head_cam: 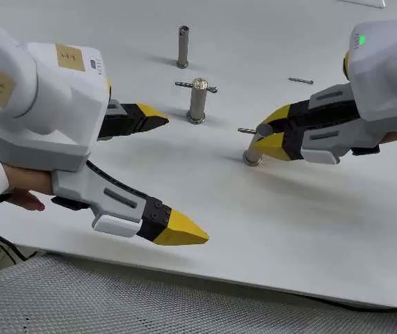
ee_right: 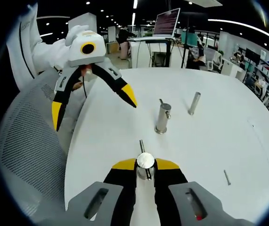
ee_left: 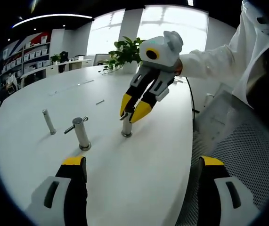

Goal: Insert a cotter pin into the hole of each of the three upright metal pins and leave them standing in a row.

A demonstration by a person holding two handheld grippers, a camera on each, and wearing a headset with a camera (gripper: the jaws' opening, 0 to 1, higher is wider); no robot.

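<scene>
Three metal pins stand upright on the white table point(head_cam: 184, 181). The far pin point(head_cam: 183, 47) is bare. The middle pin point(head_cam: 197, 101) has a cotter pin point(head_cam: 196, 86) through its top. My right gripper point(head_cam: 268, 132) is at the head of the near pin point(head_cam: 252, 156), shut on a cotter pin point(head_cam: 245, 130) that passes through it. In the right gripper view, the near pin's head point(ee_right: 145, 161) sits between the jaw tips with this cotter pin point(ee_right: 142, 146) poking out beyond. My left gripper point(head_cam: 174, 177) hovers open and empty to the left.
A loose cotter pin point(head_cam: 300, 81) lies on the table at the back right, also seen as a loose cotter pin point(ee_right: 226, 177). The table's front edge and a grey mesh chair point(head_cam: 80, 292) lie close below the left gripper.
</scene>
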